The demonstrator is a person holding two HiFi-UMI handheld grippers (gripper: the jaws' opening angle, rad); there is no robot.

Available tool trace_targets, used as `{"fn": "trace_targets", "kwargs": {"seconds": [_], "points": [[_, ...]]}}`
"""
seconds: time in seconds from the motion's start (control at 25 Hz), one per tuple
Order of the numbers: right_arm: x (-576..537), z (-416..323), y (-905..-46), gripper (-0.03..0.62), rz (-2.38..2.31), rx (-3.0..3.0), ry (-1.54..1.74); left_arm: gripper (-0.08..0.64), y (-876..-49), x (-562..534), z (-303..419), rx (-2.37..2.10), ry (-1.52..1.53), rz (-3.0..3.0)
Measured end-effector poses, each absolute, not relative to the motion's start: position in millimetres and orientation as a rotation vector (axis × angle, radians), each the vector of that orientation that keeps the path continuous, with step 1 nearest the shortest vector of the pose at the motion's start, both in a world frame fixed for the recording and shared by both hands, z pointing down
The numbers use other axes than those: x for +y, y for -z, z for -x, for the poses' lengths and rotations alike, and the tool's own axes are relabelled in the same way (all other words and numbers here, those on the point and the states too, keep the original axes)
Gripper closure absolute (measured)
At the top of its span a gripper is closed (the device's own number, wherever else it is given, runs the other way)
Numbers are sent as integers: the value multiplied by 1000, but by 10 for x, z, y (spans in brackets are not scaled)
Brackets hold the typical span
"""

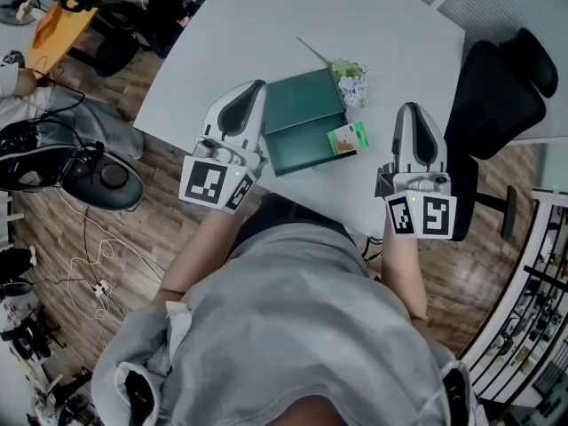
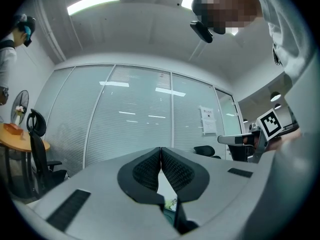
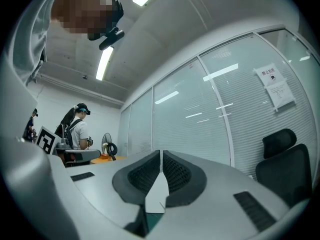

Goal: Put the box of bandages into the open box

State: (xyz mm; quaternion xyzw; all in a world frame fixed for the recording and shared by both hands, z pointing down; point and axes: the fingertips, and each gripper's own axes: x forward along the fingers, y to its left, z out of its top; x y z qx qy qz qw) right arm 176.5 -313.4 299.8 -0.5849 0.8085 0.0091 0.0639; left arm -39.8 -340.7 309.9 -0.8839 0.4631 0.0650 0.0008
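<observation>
The left gripper [image 1: 255, 93] has its fingers [image 2: 146, 171] pressed together on nothing. The right gripper [image 1: 411, 112] is the same, fingers [image 3: 177, 174] closed and empty. On the white surface [image 1: 266, 25], the green open box [image 1: 302, 118] lies between both pairs of fingers, just right of the left pair. The bandage box [image 1: 346, 139] rests at the open box's corner nearest the right fingers, apart from them.

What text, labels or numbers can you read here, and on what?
No text is legible in any view.
Paper notice on the glass wall: print too blurred to read.
Box of bandages: label too small to read.
Square markers: black-and-white patterns only, no words.
</observation>
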Motion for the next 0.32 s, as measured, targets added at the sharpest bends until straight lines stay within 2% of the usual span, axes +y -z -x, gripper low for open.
{"fn": "trace_targets", "kwargs": {"seconds": [0.32], "points": [[-3163,-1792,-2984,536,1781,2423,-26,540,-3105,-3475,469,1480,-202,2754]]}}
